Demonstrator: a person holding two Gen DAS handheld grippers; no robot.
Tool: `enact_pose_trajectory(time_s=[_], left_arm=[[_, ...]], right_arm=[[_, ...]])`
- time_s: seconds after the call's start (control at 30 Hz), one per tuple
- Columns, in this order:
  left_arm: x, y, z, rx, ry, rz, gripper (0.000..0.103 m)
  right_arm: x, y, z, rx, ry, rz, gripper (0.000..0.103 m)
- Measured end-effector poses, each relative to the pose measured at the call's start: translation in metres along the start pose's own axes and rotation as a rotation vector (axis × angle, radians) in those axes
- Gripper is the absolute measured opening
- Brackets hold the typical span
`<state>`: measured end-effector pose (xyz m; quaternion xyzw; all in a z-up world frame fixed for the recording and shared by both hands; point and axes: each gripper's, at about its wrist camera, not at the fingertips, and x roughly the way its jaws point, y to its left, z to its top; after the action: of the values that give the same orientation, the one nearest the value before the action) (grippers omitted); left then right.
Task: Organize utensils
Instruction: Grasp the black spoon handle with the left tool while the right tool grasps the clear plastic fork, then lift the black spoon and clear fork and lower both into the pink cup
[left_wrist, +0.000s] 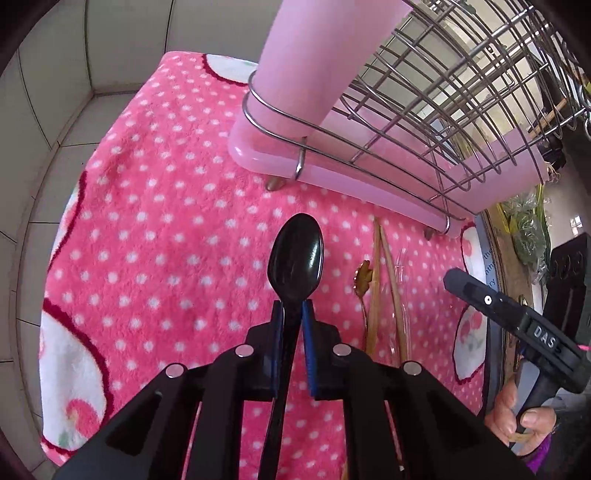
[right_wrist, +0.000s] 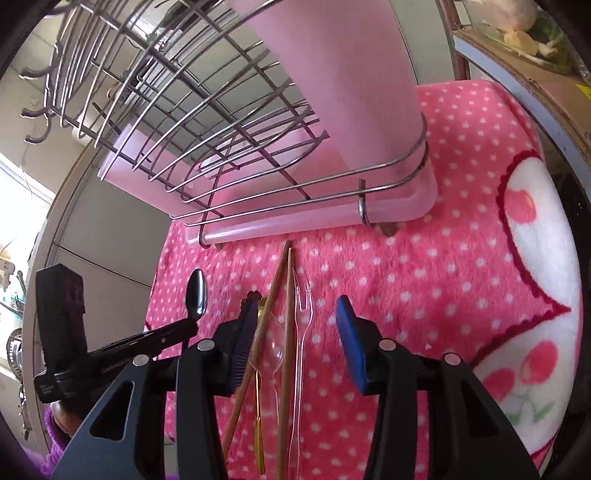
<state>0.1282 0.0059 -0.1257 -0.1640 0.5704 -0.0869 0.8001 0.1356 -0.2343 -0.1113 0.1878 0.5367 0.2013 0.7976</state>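
A glossy black plastic spoon (left_wrist: 295, 254) is clamped by its neck in the left gripper (left_wrist: 291, 321). The right gripper (right_wrist: 295, 332) is held apart, its jaws empty, over the pink polka-dot fleece towel (left_wrist: 155, 236).

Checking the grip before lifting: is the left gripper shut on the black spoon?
Shut on it: the left gripper's blue pads press both sides of the black spoon's neck.
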Motion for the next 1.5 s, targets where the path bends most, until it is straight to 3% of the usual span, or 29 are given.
enact_pose_trajectory(time_s=[0.1,0.27,0.3,0.33,0.37,0.43,0.73,0.87,0.9,1.03,1.1,1.3,1.37,1.4,1.43,1.5], left_arm=[[-0.001,0.011,-0.001,-0.013,0.003,0.008,0.009],[0.002,0.025,0.0,-0.027,0.01,0.007,0.009],[0.003,0.026,0.001,-0.027,0.01,0.006,0.009],[0.003,0.027,0.001,-0.029,0.012,0.004,0.009],[0.004,0.028,0.001,-0.032,0.015,0.001,0.009],[0.006,0.03,0.001,-0.036,0.017,-0.005,0.009],[0.007,0.038,0.003,-0.006,0.036,0.013,0.01],[0.013,0.027,0.008,0.021,0.069,0.033,0.011],[0.014,0.025,0.01,0.026,0.075,0.037,0.011],[0.015,0.026,0.016,0.036,0.116,0.039,0.013],[0.019,0.021,0.023,0.047,0.146,0.041,0.015],[0.024,0.012,0.031,0.098,0.207,0.081,0.018],[0.025,0.01,0.031,0.097,0.214,0.089,0.018],[0.026,0.009,0.032,0.087,0.215,0.089,0.018],[0.026,0.01,0.033,0.076,0.212,0.087,0.018],[0.025,0.011,0.031,0.073,0.196,0.093,0.011]], right_arm=[[0.016,0.007,0.009,-0.031,0.011,-0.059,0.045],[0.041,0.015,0.017,-0.057,0.034,-0.072,0.045],[0.044,0.017,0.017,-0.064,0.027,-0.075,0.038],[0.047,0.019,0.017,-0.074,0.022,-0.086,0.016],[0.051,0.02,0.016,-0.08,0.032,-0.09,0.009],[0.055,0.018,0.013,-0.06,0.029,-0.092,0.003],[0.018,-0.002,0.008,-0.039,-0.011,-0.175,0.002],[0.015,-0.015,0.012,-0.014,0.021,-0.213,0.003],[0.013,-0.02,0.012,-0.001,0.028,-0.21,0.006],[0.003,-0.028,0.013,0.021,0.028,-0.168,0.035],[0.001,-0.029,0.011,0.017,0.037,-0.161,0.037],[0.022,-0.025,0.008,-0.018,0.095,-0.2,0.037],[0.026,-0.019,0.006,-0.043,0.07,-0.23,0.037],[0.028,-0.016,0.005,-0.059,0.058,-0.246,0.034],[0.028,-0.013,0.004,-0.069,0.041,-0.259,0.015],[0.03,-0.013,0.0,-0.072,0.03,-0.266,0.012]])
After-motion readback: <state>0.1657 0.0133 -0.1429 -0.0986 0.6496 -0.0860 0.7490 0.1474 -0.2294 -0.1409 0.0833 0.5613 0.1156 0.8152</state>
